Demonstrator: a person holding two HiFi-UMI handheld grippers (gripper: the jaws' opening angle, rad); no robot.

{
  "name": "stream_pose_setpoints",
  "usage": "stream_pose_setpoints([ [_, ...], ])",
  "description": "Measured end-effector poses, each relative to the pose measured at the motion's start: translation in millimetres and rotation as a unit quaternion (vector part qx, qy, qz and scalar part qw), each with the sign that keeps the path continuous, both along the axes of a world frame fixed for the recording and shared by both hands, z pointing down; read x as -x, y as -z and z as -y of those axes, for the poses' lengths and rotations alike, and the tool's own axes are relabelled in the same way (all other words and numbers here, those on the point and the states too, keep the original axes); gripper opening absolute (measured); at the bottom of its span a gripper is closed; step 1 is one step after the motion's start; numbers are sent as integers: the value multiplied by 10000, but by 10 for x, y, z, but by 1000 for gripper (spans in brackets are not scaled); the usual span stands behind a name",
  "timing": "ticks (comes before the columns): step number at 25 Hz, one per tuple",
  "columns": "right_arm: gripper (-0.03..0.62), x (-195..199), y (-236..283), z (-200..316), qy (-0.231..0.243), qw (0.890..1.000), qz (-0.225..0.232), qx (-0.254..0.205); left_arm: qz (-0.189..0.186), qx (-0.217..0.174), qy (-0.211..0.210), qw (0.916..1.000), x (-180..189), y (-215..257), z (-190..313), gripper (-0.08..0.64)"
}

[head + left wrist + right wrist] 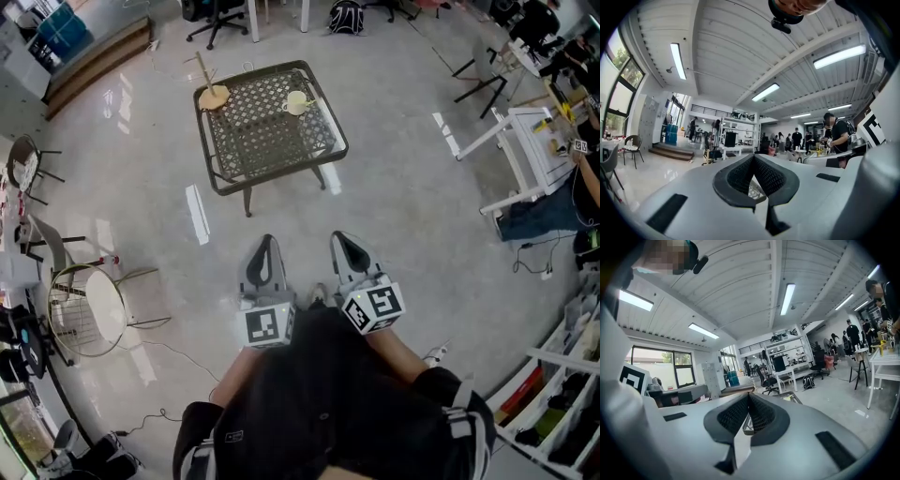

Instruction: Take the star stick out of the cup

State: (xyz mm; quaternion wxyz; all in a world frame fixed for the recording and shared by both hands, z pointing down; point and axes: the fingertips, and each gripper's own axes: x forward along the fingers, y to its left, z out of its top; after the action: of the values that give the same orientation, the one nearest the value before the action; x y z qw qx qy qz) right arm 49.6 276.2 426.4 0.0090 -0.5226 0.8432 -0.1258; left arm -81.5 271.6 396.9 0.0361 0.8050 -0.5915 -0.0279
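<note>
A dark mesh table (pixel 281 171) stands on the floor ahead of me. On its far left corner sits a tan round cup (pixel 214 96) with a thin stick (pixel 202 69) rising out of it and leaning back-left; its star end is too small to make out. A cream mug (pixel 296 101) sits near the far right side. My left gripper (pixel 266 242) and right gripper (pixel 341 238) are held side by side close to my body, well short of the table. Both are shut with nothing between the jaws. The jaws meet in the left gripper view (pixel 753 157) and in the right gripper view (pixel 748 395).
A round wire chair (pixel 89 307) stands at the left. A white table (pixel 525 150) and people are at the right. Office chairs (pixel 217 17) and a backpack (pixel 347 15) stand beyond the mesh table. A white strip (pixel 197 214) and cables lie on the floor.
</note>
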Motion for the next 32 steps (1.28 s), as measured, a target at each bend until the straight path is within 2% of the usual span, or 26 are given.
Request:
stream_pose_setpoints([
  [5, 11, 181, -25, 60, 2, 10000, -8, 41, 174, 33, -80, 9998, 194, -95, 33, 15],
  [11, 11, 358, -32, 110, -121, 9999, -70, 40, -189, 57, -112, 9997, 400, -71, 58, 15],
  [16, 11, 447, -99, 215, -282, 9995, 1, 111, -243, 91, -193, 9995, 478, -152, 115, 15],
  [20, 11, 534, -183, 325, -233, 9995, -33, 203, -261, 282, -191, 9991, 542, -283, 201, 15],
  [26, 11, 505, -320, 807, -195, 9993, 57, 313, -184, 274, -140, 9994, 507, -336, 622, 15],
  [32, 11, 383, -340, 1572, -142, 9992, 160, 343, -53, 289, 0, 9996, 436, -320, 1282, 15],
])
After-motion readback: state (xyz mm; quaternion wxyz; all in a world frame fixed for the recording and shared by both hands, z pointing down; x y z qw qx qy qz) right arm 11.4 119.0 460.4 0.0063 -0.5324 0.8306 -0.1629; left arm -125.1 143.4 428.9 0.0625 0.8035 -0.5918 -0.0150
